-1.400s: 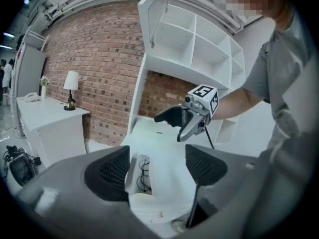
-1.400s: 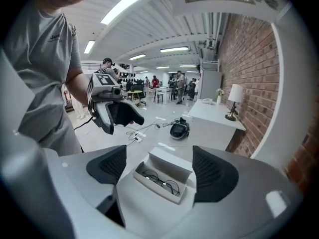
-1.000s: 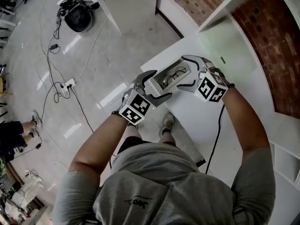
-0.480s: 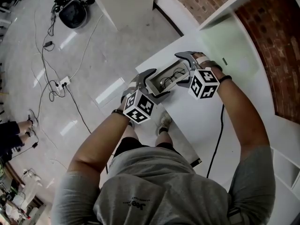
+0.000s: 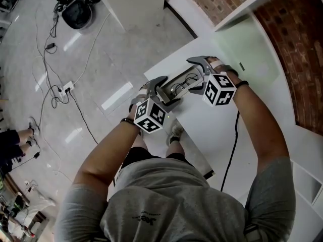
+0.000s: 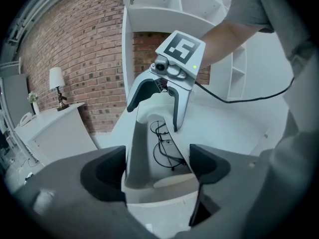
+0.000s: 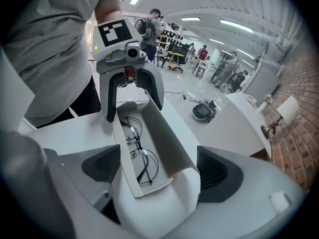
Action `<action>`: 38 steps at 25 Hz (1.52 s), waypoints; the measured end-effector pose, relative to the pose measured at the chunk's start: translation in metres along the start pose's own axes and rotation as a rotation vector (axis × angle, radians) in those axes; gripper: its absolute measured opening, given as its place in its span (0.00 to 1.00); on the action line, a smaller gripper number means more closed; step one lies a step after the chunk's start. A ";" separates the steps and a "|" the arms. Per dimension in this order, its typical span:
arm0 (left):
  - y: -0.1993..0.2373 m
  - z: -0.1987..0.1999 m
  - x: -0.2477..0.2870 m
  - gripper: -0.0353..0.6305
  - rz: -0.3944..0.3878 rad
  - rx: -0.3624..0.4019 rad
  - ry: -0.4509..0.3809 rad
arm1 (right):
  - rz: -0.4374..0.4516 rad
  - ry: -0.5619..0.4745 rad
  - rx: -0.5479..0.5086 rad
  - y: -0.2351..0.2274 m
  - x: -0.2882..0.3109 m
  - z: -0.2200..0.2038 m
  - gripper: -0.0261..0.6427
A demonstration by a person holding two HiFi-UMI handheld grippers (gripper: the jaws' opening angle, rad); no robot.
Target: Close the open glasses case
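The left gripper (image 5: 164, 92) is held nearest, its jaws spread wide and pressed onto the near end of the glasses case (image 5: 180, 82), one pad set against the half-raised lid (image 6: 134, 143) and the other against the opposite side. The case is laid on the white table (image 5: 217, 130), with glasses (image 7: 138, 156) seen inside. Its far end is clasped likewise by the widely spread right gripper (image 5: 198, 75).

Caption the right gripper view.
Right gripper holds the open case, glasses inside; left gripper holds the far end.
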State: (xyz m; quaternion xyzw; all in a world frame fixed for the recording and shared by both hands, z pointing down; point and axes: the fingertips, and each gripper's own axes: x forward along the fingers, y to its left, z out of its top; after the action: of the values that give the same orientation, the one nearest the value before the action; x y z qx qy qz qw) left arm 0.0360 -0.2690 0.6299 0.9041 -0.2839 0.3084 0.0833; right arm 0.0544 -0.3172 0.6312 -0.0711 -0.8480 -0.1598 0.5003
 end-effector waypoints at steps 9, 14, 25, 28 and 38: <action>-0.006 0.001 -0.002 0.61 0.048 0.067 0.006 | -0.052 -0.027 0.031 0.007 -0.005 -0.001 0.68; -0.009 0.001 -0.002 0.58 0.056 0.088 0.013 | -0.068 -0.028 0.041 0.011 -0.005 -0.002 0.64; -0.012 0.003 -0.001 0.54 0.064 0.113 0.030 | -0.100 -0.032 0.062 0.014 -0.007 -0.005 0.59; -0.016 0.004 -0.001 0.50 0.062 0.133 0.030 | -0.117 -0.032 0.068 0.019 -0.008 -0.005 0.56; -0.025 0.005 0.000 0.39 0.024 0.147 0.030 | -0.114 -0.019 0.070 0.030 -0.006 -0.006 0.42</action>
State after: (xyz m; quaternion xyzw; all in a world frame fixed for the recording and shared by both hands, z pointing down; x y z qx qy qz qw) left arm 0.0531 -0.2498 0.6265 0.8996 -0.2700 0.3428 0.0171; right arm 0.0710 -0.2909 0.6349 -0.0066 -0.8605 -0.1575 0.4844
